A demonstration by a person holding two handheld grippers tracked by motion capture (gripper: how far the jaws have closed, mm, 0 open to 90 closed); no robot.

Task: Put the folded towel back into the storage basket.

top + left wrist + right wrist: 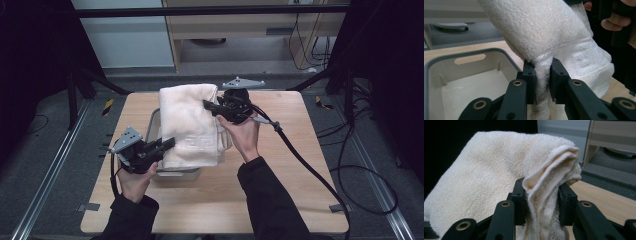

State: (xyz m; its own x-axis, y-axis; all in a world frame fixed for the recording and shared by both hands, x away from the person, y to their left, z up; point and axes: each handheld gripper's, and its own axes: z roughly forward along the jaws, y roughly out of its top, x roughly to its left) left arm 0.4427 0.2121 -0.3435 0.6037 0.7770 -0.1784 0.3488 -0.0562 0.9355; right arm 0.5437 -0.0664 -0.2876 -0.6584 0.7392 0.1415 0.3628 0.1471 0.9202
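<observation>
A folded cream towel (189, 125) hangs in the air over a grey bin (153, 122) in the middle of the table. My left gripper (169, 143) is shut on the towel's near left edge; in the left gripper view the cloth (542, 75) is pinched between the two black jaws. My right gripper (209, 107) is shut on the towel's far right edge, and the bunched folds (541, 202) fill the gap between its jaws. The bin's inside (471, 85) looks empty and pale.
The wooden table (290, 165) has open surface on the right and at the front. A black cable (300, 155) trails from the right gripper across the table to the floor. A wooden cabinet (240, 30) stands behind the table.
</observation>
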